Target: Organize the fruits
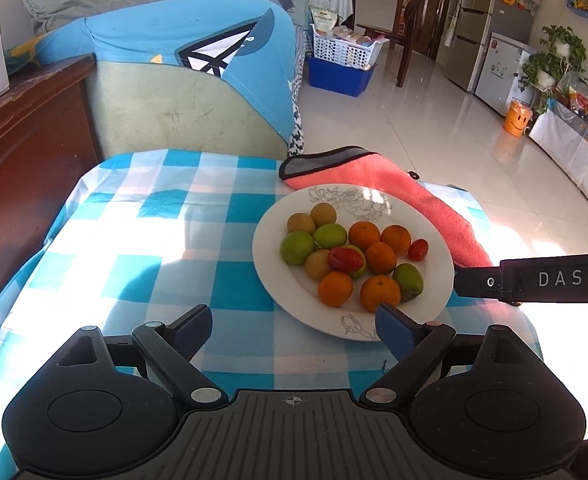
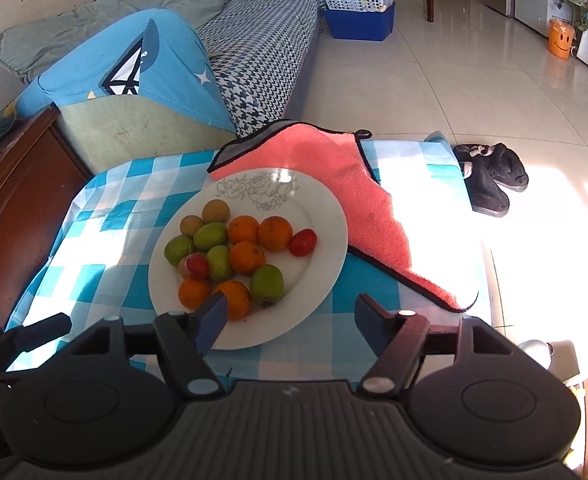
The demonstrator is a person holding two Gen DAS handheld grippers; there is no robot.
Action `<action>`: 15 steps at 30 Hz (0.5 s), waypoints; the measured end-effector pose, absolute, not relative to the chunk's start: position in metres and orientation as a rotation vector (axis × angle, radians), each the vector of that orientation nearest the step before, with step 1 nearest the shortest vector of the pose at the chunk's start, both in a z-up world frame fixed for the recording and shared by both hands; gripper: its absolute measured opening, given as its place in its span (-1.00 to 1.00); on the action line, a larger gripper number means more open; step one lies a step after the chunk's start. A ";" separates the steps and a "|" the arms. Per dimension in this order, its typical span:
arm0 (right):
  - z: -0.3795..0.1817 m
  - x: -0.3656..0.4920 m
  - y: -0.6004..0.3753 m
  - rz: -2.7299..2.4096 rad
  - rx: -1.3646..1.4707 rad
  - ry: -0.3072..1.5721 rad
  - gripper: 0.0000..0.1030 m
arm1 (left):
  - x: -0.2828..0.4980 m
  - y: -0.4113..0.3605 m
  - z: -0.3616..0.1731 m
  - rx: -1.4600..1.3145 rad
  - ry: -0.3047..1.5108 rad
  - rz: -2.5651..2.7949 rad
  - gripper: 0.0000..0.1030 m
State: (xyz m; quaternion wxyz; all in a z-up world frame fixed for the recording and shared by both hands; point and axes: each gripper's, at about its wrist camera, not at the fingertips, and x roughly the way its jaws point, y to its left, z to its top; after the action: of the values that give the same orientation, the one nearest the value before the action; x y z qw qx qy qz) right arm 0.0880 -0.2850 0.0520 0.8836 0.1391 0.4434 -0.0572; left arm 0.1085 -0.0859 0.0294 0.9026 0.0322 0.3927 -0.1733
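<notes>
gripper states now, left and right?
Left gripper: open, holding nothing, near the plate.
Right gripper: open, holding nothing.

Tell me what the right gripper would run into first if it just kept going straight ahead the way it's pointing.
Probably the white plate: the open right gripper points over its near right rim, with the green fruit just left of that line. Beyond lies the pink towel. Height above the plate is hard to judge.

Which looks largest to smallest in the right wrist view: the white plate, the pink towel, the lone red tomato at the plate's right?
1. white plate and pink towel: they look alike in size, and the plate hides part of the towel, so unranked.
2. lone red tomato, clearly smallest.
</notes>
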 end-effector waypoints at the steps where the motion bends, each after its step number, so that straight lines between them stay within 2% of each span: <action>1: 0.052 0.086 -0.285 -0.127 0.288 0.925 0.39 | 0.108 -0.085 0.029 0.068 0.816 -0.355 0.77; 6: 0.049 0.079 -0.284 -0.171 0.275 0.932 0.58 | 0.104 -0.085 0.029 0.096 0.832 -0.334 0.86; 11: 0.046 0.077 -0.275 -0.195 0.199 0.947 0.64 | 0.107 -0.083 0.030 0.093 0.856 -0.306 0.87; 15: 0.042 0.081 -0.273 -0.214 0.181 0.976 0.82 | 0.114 -0.077 0.030 0.062 0.872 -0.278 0.87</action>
State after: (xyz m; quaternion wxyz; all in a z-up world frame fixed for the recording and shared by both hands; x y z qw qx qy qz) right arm 0.0806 -0.2729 0.0418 0.8738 0.0865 0.4675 -0.1023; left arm 0.1140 -0.0772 0.0304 0.8966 0.0301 0.4210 -0.1343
